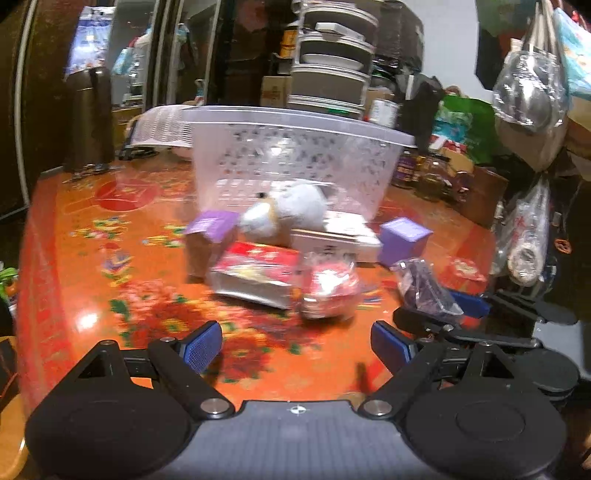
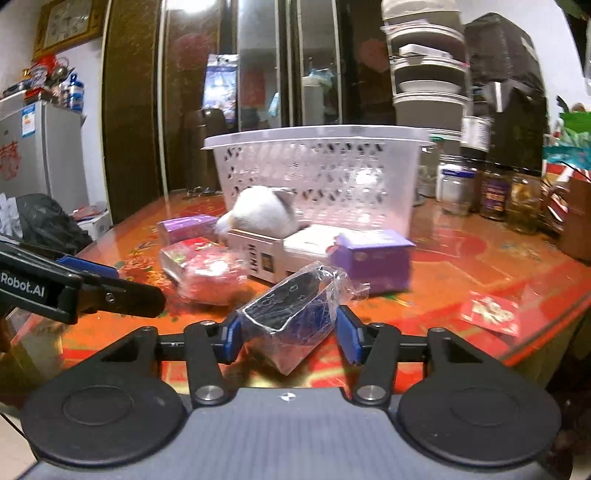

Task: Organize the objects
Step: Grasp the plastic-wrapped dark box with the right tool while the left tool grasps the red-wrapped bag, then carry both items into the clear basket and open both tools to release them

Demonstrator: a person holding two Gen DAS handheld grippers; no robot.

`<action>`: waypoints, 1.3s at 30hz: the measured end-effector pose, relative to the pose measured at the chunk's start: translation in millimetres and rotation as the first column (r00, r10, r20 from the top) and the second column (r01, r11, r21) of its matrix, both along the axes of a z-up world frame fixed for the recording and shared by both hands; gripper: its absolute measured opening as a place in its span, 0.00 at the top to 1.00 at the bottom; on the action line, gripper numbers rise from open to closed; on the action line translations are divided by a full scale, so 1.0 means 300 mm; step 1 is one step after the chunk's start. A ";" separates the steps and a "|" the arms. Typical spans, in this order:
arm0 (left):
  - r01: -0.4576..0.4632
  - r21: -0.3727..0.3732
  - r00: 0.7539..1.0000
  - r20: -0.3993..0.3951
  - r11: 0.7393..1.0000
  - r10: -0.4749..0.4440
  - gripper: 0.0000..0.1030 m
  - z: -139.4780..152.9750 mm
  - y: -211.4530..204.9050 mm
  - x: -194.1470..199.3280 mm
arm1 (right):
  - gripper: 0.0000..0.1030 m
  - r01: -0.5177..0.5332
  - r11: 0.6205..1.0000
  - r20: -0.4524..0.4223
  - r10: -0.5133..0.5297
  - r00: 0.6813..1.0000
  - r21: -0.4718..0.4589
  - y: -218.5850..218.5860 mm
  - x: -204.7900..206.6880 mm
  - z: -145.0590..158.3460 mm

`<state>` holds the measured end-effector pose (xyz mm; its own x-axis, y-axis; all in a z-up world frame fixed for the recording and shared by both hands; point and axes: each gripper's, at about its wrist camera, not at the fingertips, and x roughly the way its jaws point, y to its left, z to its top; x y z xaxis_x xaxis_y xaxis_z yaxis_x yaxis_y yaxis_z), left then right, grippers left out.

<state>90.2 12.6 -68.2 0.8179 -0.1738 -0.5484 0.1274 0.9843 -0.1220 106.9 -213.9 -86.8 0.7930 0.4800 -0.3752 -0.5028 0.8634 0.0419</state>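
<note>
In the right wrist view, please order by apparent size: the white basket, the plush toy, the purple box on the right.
1. white basket, clearly largest.
2. plush toy and purple box: similar; the box is nearer the camera, so I do not rank them.

Background items around my working area

The tabletop (image 2: 480, 266) ahead of me is glossy orange-red with a floral print. Glass jars (image 2: 491, 192) stand in a row along its far right side, and a red packet (image 2: 491, 312) lies flat near its right edge. A stack of grey-and-white dishes (image 2: 428, 74) rises behind the jars. A grey refrigerator (image 2: 40, 155) stands at far left with clutter on top, below a framed picture (image 2: 68, 22) on the wall. A dark flask (image 1: 90, 118) stands upright at the far left corner. Plastic bags (image 1: 532, 92) hang at right.
</note>
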 end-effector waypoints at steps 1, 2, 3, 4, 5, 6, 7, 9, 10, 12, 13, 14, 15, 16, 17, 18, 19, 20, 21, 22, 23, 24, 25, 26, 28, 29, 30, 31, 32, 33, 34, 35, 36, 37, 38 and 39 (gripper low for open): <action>0.008 0.000 1.000 0.005 1.000 -0.008 0.15 0.003 -0.020 0.002 | 0.49 0.005 1.000 0.002 -0.005 1.000 0.003 -0.014 -0.003 -0.001; 0.015 0.006 1.000 0.009 1.000 -0.015 0.16 0.005 -0.041 0.006 | 0.49 0.011 1.000 0.003 -0.011 1.000 0.003 -0.028 -0.003 -0.001; 0.016 0.017 1.000 0.009 1.000 -0.016 0.20 0.004 -0.063 0.012 | 0.50 0.017 1.000 0.004 -0.017 1.000 0.002 -0.038 -0.001 -0.001; 0.014 0.025 1.000 0.004 1.000 -0.014 0.24 0.002 -0.080 0.020 | 0.50 0.023 1.000 0.003 -0.023 1.000 0.004 -0.046 0.003 0.000; 0.012 0.026 1.000 -0.003 1.000 -0.012 0.25 -0.001 -0.094 0.028 | 0.50 0.027 1.000 0.001 -0.027 1.000 0.010 -0.055 0.007 0.000; 0.013 0.023 1.000 -0.011 1.000 -0.013 0.29 -0.005 -0.108 0.038 | 0.50 0.031 0.999 0.001 -0.031 1.000 0.014 -0.064 0.010 0.000; 0.012 0.022 1.000 -0.019 1.000 -0.012 0.32 -0.010 -0.117 0.047 | 0.50 0.034 0.999 0.001 -0.034 0.999 0.018 -0.073 0.014 -0.001; -0.008 0.041 0.999 -0.033 0.999 0.010 0.34 -0.019 -0.132 0.071 | 0.50 0.034 0.999 -0.002 -0.034 0.999 0.032 -0.086 0.020 -0.002; -0.023 0.047 0.999 -0.033 0.999 0.024 0.34 -0.020 -0.133 0.081 | 0.50 0.033 0.999 -0.004 -0.033 0.999 0.037 -0.091 0.020 -0.003; -0.045 0.053 0.999 -0.028 0.998 0.047 0.34 -0.016 -0.135 0.098 | 0.50 0.029 0.999 -0.005 -0.029 1.000 0.039 -0.094 0.022 -0.006; -0.050 0.059 0.998 -0.023 0.997 0.052 0.34 -0.013 -0.140 0.106 | 0.50 0.027 0.999 -0.003 -0.027 1.000 0.038 -0.094 0.022 -0.008; -0.050 0.068 0.998 -0.026 0.996 0.052 0.32 -0.014 -0.145 0.116 | 0.50 0.025 0.999 -0.002 -0.025 1.000 0.039 -0.094 0.023 -0.009; -0.045 0.077 0.998 -0.032 0.996 0.047 0.28 -0.015 -0.151 0.125 | 0.50 0.024 0.999 -0.001 -0.024 1.000 0.041 -0.095 0.023 -0.010; -0.041 0.083 0.998 -0.037 0.996 0.044 0.23 -0.019 -0.157 0.134 | 0.49 0.022 0.999 -0.001 -0.022 1.000 0.042 -0.097 0.023 -0.013; -0.041 0.091 0.998 -0.042 0.995 0.045 0.23 -0.022 -0.163 0.142 | 0.49 0.020 0.999 0.000 -0.021 1.000 0.044 -0.098 0.024 -0.014; -0.044 0.102 0.998 -0.045 0.994 0.049 0.23 -0.023 -0.168 0.149 | 0.49 0.019 0.999 0.002 -0.019 1.000 0.044 -0.098 0.025 -0.015; -0.047 0.108 0.998 -0.042 0.993 0.051 0.23 -0.023 -0.171 0.152 | 0.49 0.018 0.999 0.004 -0.019 1.000 0.044 -0.099 0.025 -0.017; -0.049 0.105 0.998 -0.043 0.993 0.054 0.23 -0.023 -0.169 0.156 | 0.49 0.018 0.999 0.006 -0.018 1.000 0.043 -0.100 0.024 -0.018; -0.055 0.097 0.997 -0.040 0.994 0.059 0.32 -0.022 -0.164 0.156 | 0.49 0.018 0.999 0.008 -0.018 1.000 0.043 -0.101 0.025 -0.018; -0.063 0.097 0.997 -0.033 0.993 0.067 0.50 -0.020 -0.158 0.153 | 0.49 0.019 0.999 0.009 -0.019 1.000 0.041 -0.100 0.024 -0.019; -0.067 0.103 0.997 -0.029 0.992 0.071 0.50 -0.018 -0.156 0.150 | 0.49 0.019 0.999 0.009 -0.019 1.000 0.040 -0.100 0.024 -0.019; -0.069 0.092 0.997 -0.021 0.993 0.071 0.50 -0.016 -0.146 0.145 | 0.49 0.019 0.999 0.008 -0.020 1.000 0.042 -0.100 0.025 -0.019; -0.069 0.068 0.997 -0.013 0.995 0.070 0.51 -0.013 -0.132 0.137 | 0.49 0.020 0.999 0.007 -0.020 1.000 0.045 -0.101 0.025 -0.019; -0.071 0.052 0.997 -0.007 0.996 0.072 0.51 -0.011 -0.122 0.131 | 0.50 0.021 0.999 0.005 -0.021 1.000 0.047 -0.102 0.026 -0.018; -0.069 0.031 0.997 0.017 0.997 0.069 0.51 0.000 -0.103 0.111 | 0.50 0.025 0.998 -0.002 -0.025 1.000 0.053 -0.103 0.027 -0.014; -0.064 0.028 0.998 0.026 0.998 0.064 0.51 0.007 -0.097 0.103 | 0.50 0.030 0.998 -0.010 -0.029 1.000 0.059 -0.104 0.030 -0.009; -0.057 0.025 0.998 0.039 0.998 0.056 0.51 0.015 -0.089 0.092 | 0.50 0.031 0.997 -0.017 -0.030 0.999 0.069 -0.108 0.031 -0.002; -0.053 0.020 0.997 0.048 0.998 0.052 0.51 0.021 -0.081 0.084 | 0.50 0.033 0.997 -0.018 -0.032 0.999 0.073 -0.111 0.029 0.004; -0.049 0.009 0.997 0.059 0.999 0.048 0.51 0.027 -0.069 0.075 | 0.50 0.038 0.997 -0.015 -0.037 0.999 0.072 -0.111 0.026 0.013; -0.046 0.003 0.997 0.065 0.999 0.045 0.51 0.032 -0.058 0.069 | 0.50 0.043 0.997 -0.008 -0.043 0.999 0.069 -0.110 0.022 0.023; -0.043 -0.002 0.997 0.071 0.999 0.043 0.51 0.036 -0.050 0.067 | 0.50 0.044 0.997 -0.003 -0.044 0.999 0.065 -0.109 0.018 0.033; -0.043 -0.004 0.996 0.074 0.999 0.044 0.51 0.039 -0.037 0.063 | 0.50 0.043 0.997 -0.002 -0.043 0.999 0.062 -0.106 0.014 0.040; -0.043 -0.007 0.996 0.074 0.999 0.043 0.51 0.042 -0.026 0.063 | 0.50 0.041 0.997 -0.003 -0.041 0.999 0.061 -0.103 0.011 0.049; -0.041 -0.012 0.996 0.074 0.999 0.042 0.51 0.043 -0.014 0.063 | 0.50 0.036 0.997 -0.006 -0.036 0.999 0.063 -0.099 0.009 0.059; -0.042 -0.021 0.996 0.074 0.999 0.043 0.51 0.043 0.003 0.061 | 0.50 0.028 0.997 -0.009 -0.027 1.000 0.067 -0.096 0.008 0.070; -0.043 -0.031 0.996 0.073 0.999 0.046 0.51 0.046 0.020 0.062 | 0.50 0.019 0.997 -0.010 -0.019 1.000 0.071 -0.091 0.006 0.083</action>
<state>108.8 18.7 -54.5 0.8632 -0.1518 -0.4815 0.0933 0.9853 -0.1433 108.8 -241.3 -62.0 0.7987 0.4905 -0.3484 -0.4855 0.8675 0.1085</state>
